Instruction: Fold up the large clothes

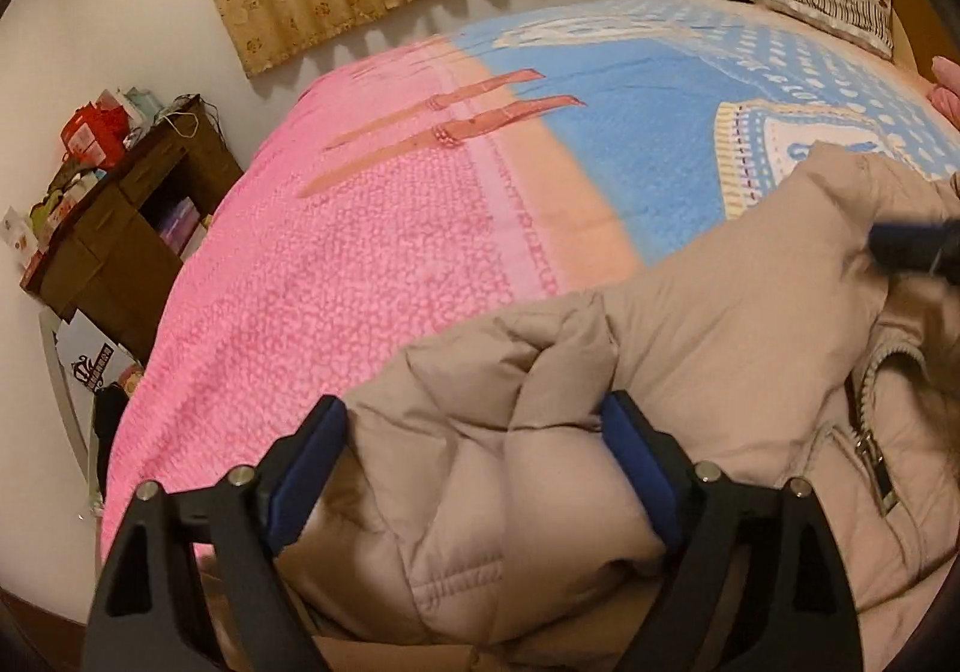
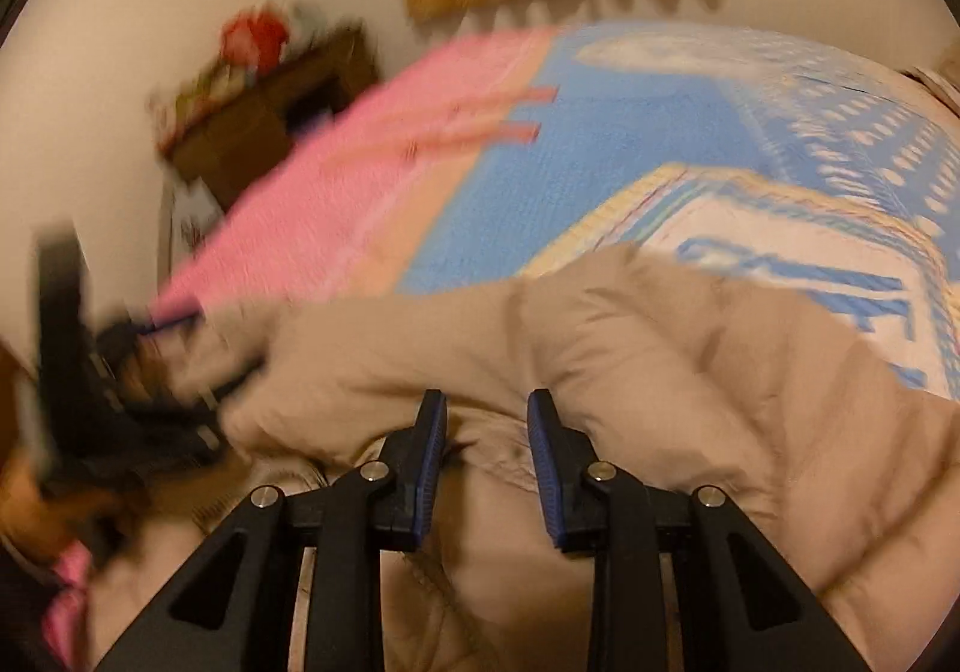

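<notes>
Sprawled across the near edge of a pink-and-blue blanket (image 1: 384, 228), one beige puffer coat (image 1: 690, 336) lies with its long axis running left to right, its zipper (image 1: 870, 447) and collar toward the right in the left wrist view. Left gripper (image 1: 474, 426) has its jaws spread wide around a puffy fold. Right gripper (image 2: 486, 414), jaws slightly apart, hovers at the coat; the view is blurred.
</notes>
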Demonstrator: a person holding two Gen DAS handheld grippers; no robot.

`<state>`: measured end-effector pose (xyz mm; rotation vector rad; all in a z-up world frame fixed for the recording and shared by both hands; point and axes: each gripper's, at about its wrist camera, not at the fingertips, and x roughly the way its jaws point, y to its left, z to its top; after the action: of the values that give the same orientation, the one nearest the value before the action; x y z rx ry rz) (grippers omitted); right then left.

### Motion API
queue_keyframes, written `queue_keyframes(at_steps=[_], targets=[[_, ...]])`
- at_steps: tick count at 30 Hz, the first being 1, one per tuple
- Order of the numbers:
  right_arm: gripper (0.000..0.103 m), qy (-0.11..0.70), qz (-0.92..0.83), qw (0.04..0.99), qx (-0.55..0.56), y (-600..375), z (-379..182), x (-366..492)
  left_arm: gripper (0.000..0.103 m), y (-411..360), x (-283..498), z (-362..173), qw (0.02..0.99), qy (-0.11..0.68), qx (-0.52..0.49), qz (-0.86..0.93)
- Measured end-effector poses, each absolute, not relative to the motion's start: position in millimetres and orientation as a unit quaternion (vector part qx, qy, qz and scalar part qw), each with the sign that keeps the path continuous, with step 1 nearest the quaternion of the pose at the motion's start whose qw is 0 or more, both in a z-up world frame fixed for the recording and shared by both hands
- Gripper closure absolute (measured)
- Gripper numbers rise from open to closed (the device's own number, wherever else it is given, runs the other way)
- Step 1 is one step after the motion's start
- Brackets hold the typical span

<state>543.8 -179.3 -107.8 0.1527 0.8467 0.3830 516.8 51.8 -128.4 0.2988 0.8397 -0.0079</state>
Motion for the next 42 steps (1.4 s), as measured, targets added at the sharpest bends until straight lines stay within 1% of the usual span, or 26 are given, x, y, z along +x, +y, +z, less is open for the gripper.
queue_keyframes(at_steps=[1, 2, 4, 7, 9, 13, 22, 30, 34, 36, 37, 39, 42], targets=[[0.074, 0.387, 0.177, 0.901, 0.084, -185, -99, 540, 0.013, 51, 515, -130, 0.904, 0.401, 0.145, -0.001], [0.074, 0.377, 0.163, 0.909, 0.07, -186, -93, 538, 0.012, 49, 517, -131, 0.905, 0.398, 0.147, 0.002], [0.073, 0.37, 0.13, 0.92, 0.014, -179, -89, 539, 0.009, 49, 516, -132, 0.907, 0.393, 0.148, 0.011], [0.074, 0.412, 0.099, 0.904, -0.048, -170, -106, 552, 0.006, 52, 520, -129, 0.909, 0.391, 0.146, 0.013], [0.074, 0.433, 0.104, 0.895, -0.029, -177, -121, 559, 0.003, 54, 521, -130, 0.909, 0.391, 0.142, 0.015], [0.074, 0.445, 0.102, 0.889, -0.022, -179, -130, 563, 0.0, 60, 522, -132, 0.912, 0.39, 0.126, 0.02], [0.074, 0.435, 0.087, 0.894, -0.06, -171, -136, 558, 0.0, 55, 524, -137, 0.909, 0.392, 0.135, 0.03], [0.074, 0.431, 0.085, 0.896, -0.06, -171, -139, 559, 0.0, 47, 523, -138, 0.91, 0.383, 0.153, 0.045], [0.073, 0.433, 0.073, 0.894, -0.091, -162, -135, 558, 0.001, 45, 520, -121, 0.906, 0.388, 0.161, 0.045], [0.071, 0.438, 0.08, 0.89, -0.094, -164, -129, 557, 0.001, 43, 510, -106, 0.915, 0.372, 0.154, 0.033], [0.065, 0.441, 0.084, 0.889, -0.084, -167, -123, 555, 0.001, 42, 500, -94, 0.924, 0.353, 0.146, 0.018], [0.041, 0.437, 0.101, 0.893, -0.045, -177, -111, 548, 0.0, 40, 488, -80, 0.933, 0.332, 0.14, 0.01], [0.039, 0.422, 0.113, 0.9, -0.018, -187, -95, 532, 0.0, 40, 470, -62, 0.941, 0.318, 0.115, -0.012]])
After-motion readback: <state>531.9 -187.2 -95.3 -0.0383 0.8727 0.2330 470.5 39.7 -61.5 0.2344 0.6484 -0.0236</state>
